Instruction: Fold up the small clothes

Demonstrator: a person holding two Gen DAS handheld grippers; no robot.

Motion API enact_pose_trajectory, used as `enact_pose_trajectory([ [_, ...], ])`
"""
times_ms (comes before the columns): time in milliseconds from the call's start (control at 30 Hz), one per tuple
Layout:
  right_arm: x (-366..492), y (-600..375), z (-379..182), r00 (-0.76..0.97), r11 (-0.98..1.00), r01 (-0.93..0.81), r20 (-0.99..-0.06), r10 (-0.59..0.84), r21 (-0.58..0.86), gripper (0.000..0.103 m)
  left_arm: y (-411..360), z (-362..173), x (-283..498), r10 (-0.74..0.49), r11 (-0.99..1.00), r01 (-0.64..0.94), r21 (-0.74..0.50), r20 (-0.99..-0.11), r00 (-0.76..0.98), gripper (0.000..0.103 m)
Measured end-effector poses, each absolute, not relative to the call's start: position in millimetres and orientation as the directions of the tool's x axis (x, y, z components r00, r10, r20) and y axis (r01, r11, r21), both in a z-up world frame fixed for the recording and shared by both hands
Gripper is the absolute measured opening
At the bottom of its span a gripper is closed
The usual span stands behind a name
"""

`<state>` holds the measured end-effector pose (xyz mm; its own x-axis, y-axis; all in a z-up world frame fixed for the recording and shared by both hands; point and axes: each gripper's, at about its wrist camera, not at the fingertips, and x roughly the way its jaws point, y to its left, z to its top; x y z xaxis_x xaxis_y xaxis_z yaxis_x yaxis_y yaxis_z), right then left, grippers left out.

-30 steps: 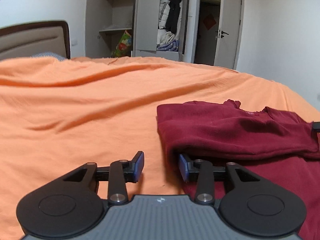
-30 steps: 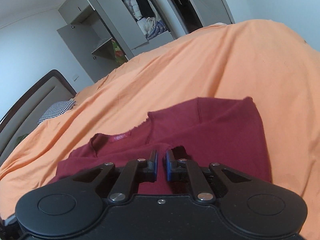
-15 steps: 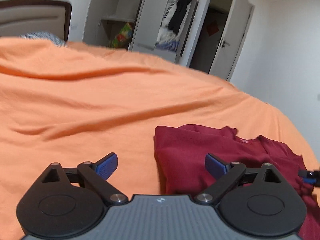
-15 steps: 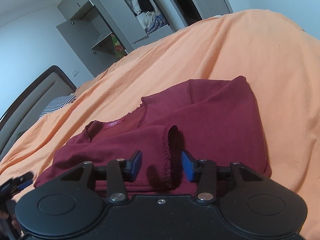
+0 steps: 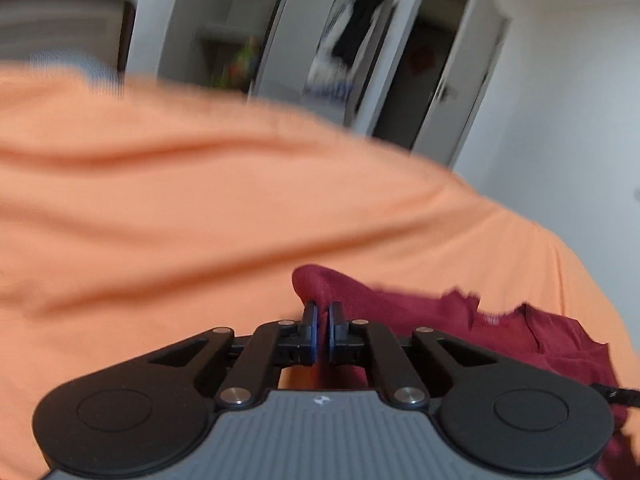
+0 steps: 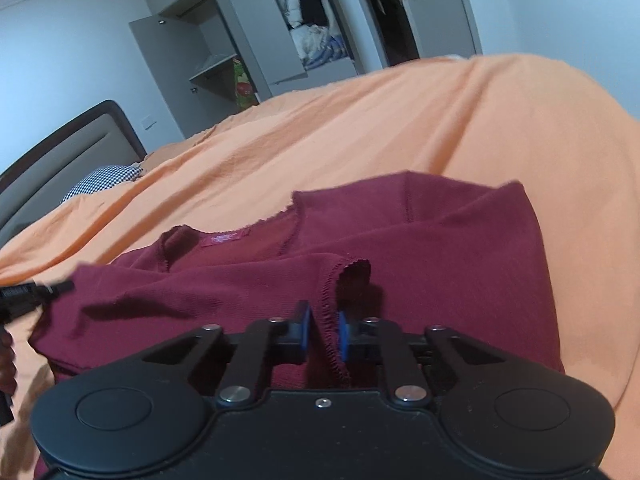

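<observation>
Ahead of my left tool (image 5: 323,326) the orange bedspread (image 5: 200,216) lies bare and wide, only shallow wrinkles across it. To its right the maroon garment (image 6: 440,248) heaps up in folds, its sleeve cuff (image 6: 334,320) standing between my right tool's (image 6: 323,330) fingers. Beyond, bedspread runs clear toward the headboard (image 6: 72,144) and wardrobe (image 6: 224,48).

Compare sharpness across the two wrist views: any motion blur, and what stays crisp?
Left wrist: heavy motion blur on the wardrobe and orange bedspread; the left tool itself stays sharp. Right wrist: crisp throughout, the maroon top showing stitching, with the right tool casting a soft shadow on it.
</observation>
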<state>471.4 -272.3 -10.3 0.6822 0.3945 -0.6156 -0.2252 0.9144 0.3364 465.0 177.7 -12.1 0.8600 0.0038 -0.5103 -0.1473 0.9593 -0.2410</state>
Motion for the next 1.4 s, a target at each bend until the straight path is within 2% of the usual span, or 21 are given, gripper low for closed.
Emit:
enact_pose_trajectory([
  [67,467.6,-267.1,-6.6,0.691,0.917,-0.25,-0.605,0.395,0.313,0.014,168.7,-4.5,456.0,0.048,0.974,-0.143,-0.176,-0.457,0.888,0.004],
  [133,466.0,-261.4,-4.4,0.694,0.918,-0.264,-0.603,0.393,0.295,0.014,164.1,-5.5,454.8,0.083,0.979,-0.156,-0.128,-0.449,0.89,0.004],
  [300,469.4,-254.3,-11.8,0.691,0.933,-0.255,-0.627,0.36,0.255,0.014,173.9,-31.0,475.7,0.071,0.966,-0.193,-0.17,-0.546,0.835,0.004],
  [367,468.8,-254.5,-15.2,0.689,0.936,-0.247,-0.634,0.351,0.249,0.018,177.0,-37.4,477.3,0.056,0.962,-0.197,-0.19,-0.568,0.821,0.005],
  [400,467.3,-254.6,-15.5,0.693,0.94,-0.246,-0.634,0.342,0.238,0.022,177.7,-38.8,475.1,0.051,0.961,-0.197,-0.196,-0.571,0.819,0.006],
  [467,463.3,-255.2,-14.7,0.702,0.945,-0.245,-0.633,0.328,0.217,0.031,179.1,-37.0,471.3,0.048,0.958,-0.201,-0.203,-0.578,0.815,0.013],
  [500,461.4,-255.9,-14.1,0.704,0.946,-0.245,-0.632,0.323,0.211,0.041,180.3,-34.6,467.5,0.053,0.957,-0.208,-0.204,-0.578,0.815,0.018],
  [533,459.2,-256.0,-14.0,0.707,0.948,-0.244,-0.631,0.318,0.205,0.051,179.8,-32.6,463.1,0.055,0.957,-0.209,-0.203,-0.577,0.815,0.028],
  [600,453.9,-256.1,-13.1,0.716,0.952,-0.242,-0.628,0.306,0.188,0.059,179.2,-30.2,449.3,0.069,0.958,-0.214,-0.19,-0.572,0.817,0.034],
  [667,447.5,-255.6,-12.7,0.723,0.954,-0.246,-0.622,0.3,0.173,0.064,175.1,-28.7,435.5,0.074,0.961,-0.213,-0.179,-0.574,0.816,0.046],
  [733,440.6,-254.4,-13.3,0.729,0.957,-0.247,-0.621,0.286,0.151,0.072,172.1,-28.8,421.5,0.059,0.96,-0.203,-0.19,-0.575,0.816,0.05],
  [833,433.1,-252.0,-17.3,0.731,0.961,-0.255,-0.629,0.265,0.109,0.077,167.2,-33.8,411.6,0.052,0.963,-0.196,-0.183,-0.587,0.808,0.047],
  [867,431.7,-251.6,-19.4,0.73,0.963,-0.253,-0.634,0.255,0.096,0.078,166.6,-36.4,411.9,0.052,0.963,-0.198,-0.183,-0.594,0.803,0.035],
  [933,429.9,-252.1,-23.3,0.731,0.968,-0.241,-0.642,0.231,0.074,0.078,168.9,-42.2,414.4,0.032,0.957,-0.203,-0.206,-0.622,0.782,0.023],
  [1100,422.8,-255.5,-28.8,0.748,0.977,-0.214,-0.639,0.178,0.022,0.08,164.1,-49.4,413.6,0.067,0.961,-0.218,-0.168,-0.626,0.777,0.023],
  [1200,415.3,-257.6,-24.2,0.751,0.976,-0.216,-0.635,0.179,0.019,0.085,163.5,-45.9,410.3,0.082,0.957,-0.236,-0.166,-0.627,0.774,0.031],
  [1267,405.6,-259.2,-18.1,0.762,0.972,-0.233,-0.619,0.191,0.014,0.094,161.9,-39.1,404.4,0.109,0.956,-0.253,-0.148,-0.622,0.775,0.055],
  [1300,399.6,-260.3,-14.4,0.768,0.97,-0.242,-0.609,0.199,0.012,0.098,160.7,-35.6,400.3,0.124,0.956,-0.26,-0.135,-0.616,0.778,0.061],
  [1400,382.1,-264.6,-4.5,0.775,0.962,-0.272,-0.59,0.227,0.013,0.102,157.3,-27.9,388.4,0.141,0.962,-0.255,-0.101,-0.614,0.777,0.071],
])
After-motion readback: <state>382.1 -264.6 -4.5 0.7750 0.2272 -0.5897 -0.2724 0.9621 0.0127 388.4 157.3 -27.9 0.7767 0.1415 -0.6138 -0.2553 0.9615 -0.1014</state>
